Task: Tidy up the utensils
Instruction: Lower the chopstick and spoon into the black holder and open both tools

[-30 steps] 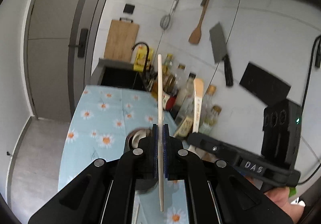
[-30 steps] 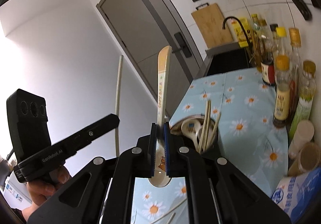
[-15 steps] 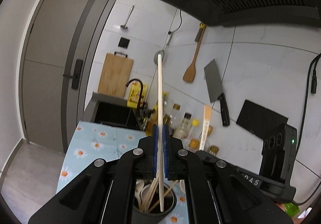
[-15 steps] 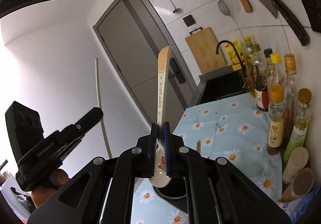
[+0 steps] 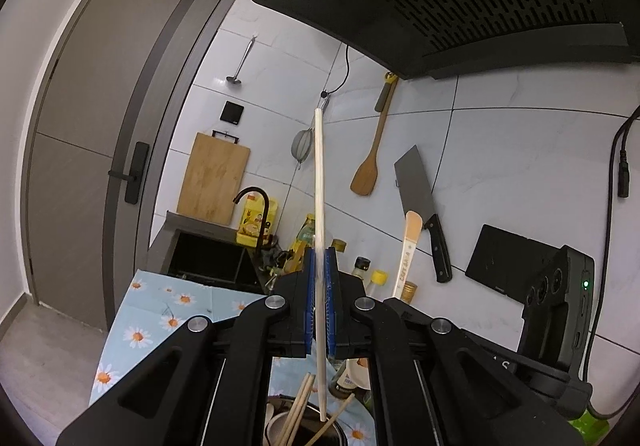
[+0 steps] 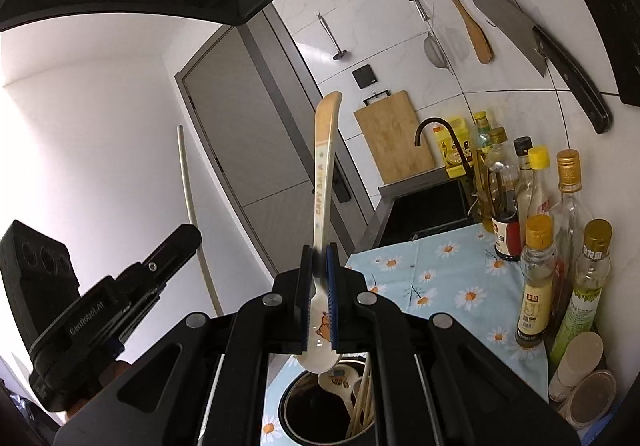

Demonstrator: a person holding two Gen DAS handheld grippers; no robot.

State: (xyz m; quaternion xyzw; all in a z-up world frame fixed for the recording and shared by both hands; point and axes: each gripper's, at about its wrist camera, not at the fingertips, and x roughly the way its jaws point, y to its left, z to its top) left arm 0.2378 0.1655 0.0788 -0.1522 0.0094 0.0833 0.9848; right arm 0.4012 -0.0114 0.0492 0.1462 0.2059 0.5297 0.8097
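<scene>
I am pinching a single white chopstick [image 5: 319, 206] upright in my left gripper [image 5: 319, 278], jaws closed tight on its lower part, its bottom tip hanging just over the dark utensil holder [image 5: 340, 432] where wooden chopsticks [image 5: 298, 410] are leaning. My right gripper [image 6: 319, 278] is clamping a cartoon-printed spoon [image 6: 325, 182] by the neck, handle up, bowl hanging just above the same holder's rim [image 6: 290, 402], with another spoon [image 6: 338, 382] inside. The holder is standing on the daisy tablecloth [image 6: 452, 286], and bottles [image 6: 538, 278] are lining the wall side.

Bright daylight, fisheye-warped edges, sharp focus
</scene>
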